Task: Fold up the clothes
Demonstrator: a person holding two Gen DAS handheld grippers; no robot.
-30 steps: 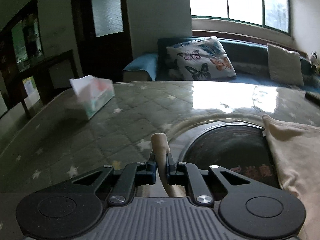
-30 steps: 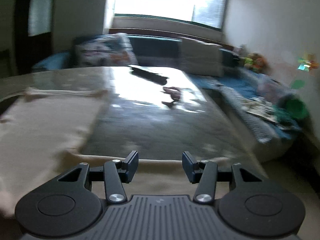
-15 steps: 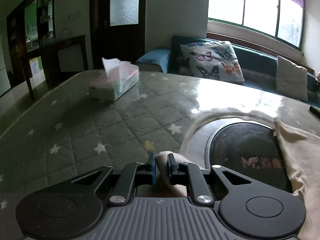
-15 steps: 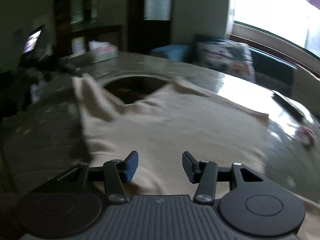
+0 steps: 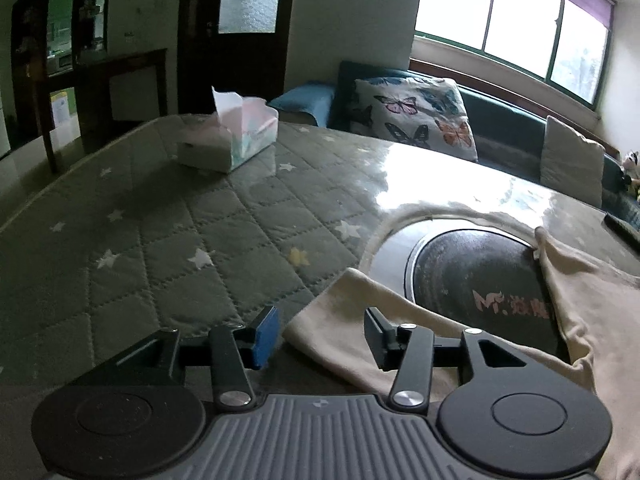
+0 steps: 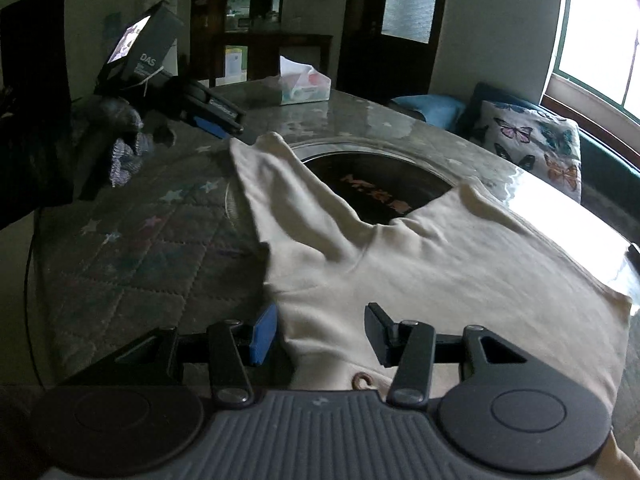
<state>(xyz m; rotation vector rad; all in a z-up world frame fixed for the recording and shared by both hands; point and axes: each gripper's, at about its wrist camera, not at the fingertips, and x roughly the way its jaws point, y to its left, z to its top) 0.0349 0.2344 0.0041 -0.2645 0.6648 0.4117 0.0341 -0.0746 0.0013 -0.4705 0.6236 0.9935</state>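
Both tongs empty. Left gripper [image 5: 320,334] has jaws spread wide, gripping nothing; the sleeve end of the cream sweatshirt [image 5: 352,312] lies flat on the table between and just past the fingers, not pinched. Right gripper [image 6: 320,332] is also wide open, holding nothing, with the sweatshirt [image 6: 440,264] body under and ahead of its fingers.

Largest down:
- Table [image 5: 160,240]: covered by a grey-green quilted cloth with star prints under a glossy clear sheet. Strong window glare on the far side.
- Sweatshirt: spread on the table, mostly flat. One sleeve runs out toward the left gripper [image 6: 212,114], visible in the right wrist view just beyond the cuff, apart from it. Sleeve and body both overlap the edge of the round inset. A small metal eyelet shows at the fabric edge nearest the right gripper.
- Round dark inset [image 5: 476,276] in the table top, metal-rimmed, with pink-orange lettering; partly hidden by the fabric.
- Butterfly-print cushion [image 5: 416,116] on the sofa behind the table, plain cushion [image 5: 572,164] further along.
- Tissue box [image 5: 230,140]: on the far table corner, well apart from the sweatshirt. Holds tissues; one white sheet sticks up out of the top slot.
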